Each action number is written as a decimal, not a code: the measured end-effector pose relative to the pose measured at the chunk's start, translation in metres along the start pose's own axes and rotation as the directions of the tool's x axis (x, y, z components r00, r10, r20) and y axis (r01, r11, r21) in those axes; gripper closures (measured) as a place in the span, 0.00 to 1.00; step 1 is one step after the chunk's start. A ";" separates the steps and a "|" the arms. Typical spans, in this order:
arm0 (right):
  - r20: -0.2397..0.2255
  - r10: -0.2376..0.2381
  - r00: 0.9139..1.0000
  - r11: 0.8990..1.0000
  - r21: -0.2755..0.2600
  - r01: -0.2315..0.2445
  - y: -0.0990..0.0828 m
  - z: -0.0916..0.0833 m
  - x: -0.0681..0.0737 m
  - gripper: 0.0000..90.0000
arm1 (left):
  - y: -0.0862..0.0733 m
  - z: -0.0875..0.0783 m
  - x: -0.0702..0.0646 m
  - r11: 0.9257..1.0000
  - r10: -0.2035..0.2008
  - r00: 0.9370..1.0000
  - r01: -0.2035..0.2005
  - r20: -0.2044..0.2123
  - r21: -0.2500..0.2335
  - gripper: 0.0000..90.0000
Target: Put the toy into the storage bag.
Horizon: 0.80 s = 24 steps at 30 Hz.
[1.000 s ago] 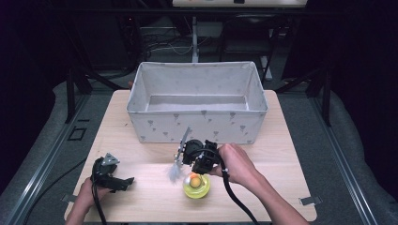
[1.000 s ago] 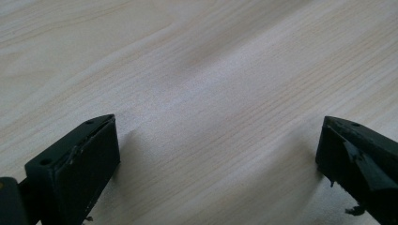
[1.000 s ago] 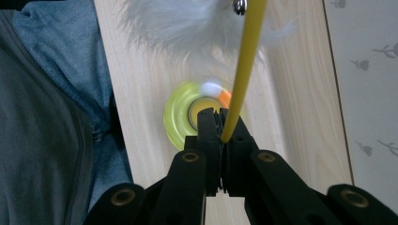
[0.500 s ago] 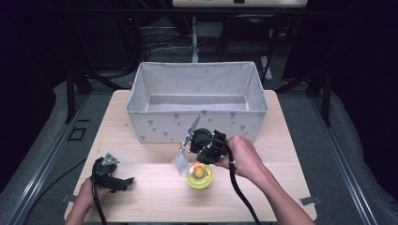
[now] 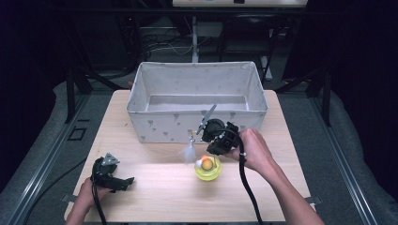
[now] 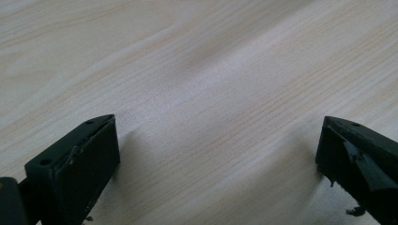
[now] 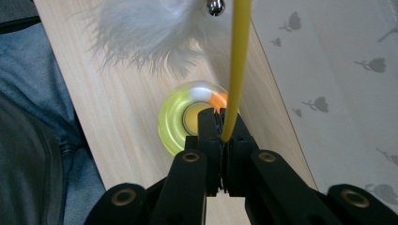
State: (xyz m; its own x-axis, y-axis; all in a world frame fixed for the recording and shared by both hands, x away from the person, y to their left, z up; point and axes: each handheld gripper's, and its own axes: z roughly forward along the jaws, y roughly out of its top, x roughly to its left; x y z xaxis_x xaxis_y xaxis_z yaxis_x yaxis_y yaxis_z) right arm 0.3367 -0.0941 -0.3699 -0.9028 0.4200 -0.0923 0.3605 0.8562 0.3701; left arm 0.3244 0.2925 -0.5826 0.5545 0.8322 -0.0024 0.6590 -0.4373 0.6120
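My right gripper [image 5: 215,140] [image 7: 220,124] is shut on a thin yellow rod [image 7: 237,61] of a toy. A white feather [image 5: 189,152] [image 7: 141,28] and a small silver bell [image 7: 216,6] hang by the rod's far end. Just beyond the jaws sits the toy's round yellow-green base [image 5: 208,168] [image 7: 171,117] with an orange and white ball in it. I cannot tell whether the base touches the table. My left gripper [image 5: 123,181] [image 6: 218,154] rests open on the bare wood at the front left, nothing between its jaws.
A large white fabric box [image 5: 197,122] with a small grey print stands at the back middle of the wooden table [image 5: 155,197], close behind the right gripper. Its wall [image 7: 338,93] is just to the right in the right gripper view.
My right gripper has carried the rod, feather and yellow-green base to the right and toward the box. The left gripper has stayed put.
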 end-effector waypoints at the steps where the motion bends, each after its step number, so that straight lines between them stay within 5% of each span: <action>1: 0.001 0.002 1.000 1.000 0.003 -0.002 -0.001 0.000 -0.002 0.98 | 0.000 0.000 0.000 1.000 0.002 1.000 -0.002 -0.001 0.000 0.00; 24: 0.043 0.126 0.991 0.992 0.014 -0.127 -0.021 -0.019 -0.044 0.98 | 0.000 0.000 0.000 1.000 -0.001 1.000 0.001 -0.002 -0.004 0.00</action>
State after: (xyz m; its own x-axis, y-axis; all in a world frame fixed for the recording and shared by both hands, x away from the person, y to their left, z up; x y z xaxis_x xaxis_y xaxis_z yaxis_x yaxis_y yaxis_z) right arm 0.3645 -0.1363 -0.3565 -0.8392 0.5373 -0.0841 0.4755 0.7999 0.3660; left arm 0.3243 0.2923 -0.5828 0.5529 0.8332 -0.0019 0.6577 -0.4351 0.6149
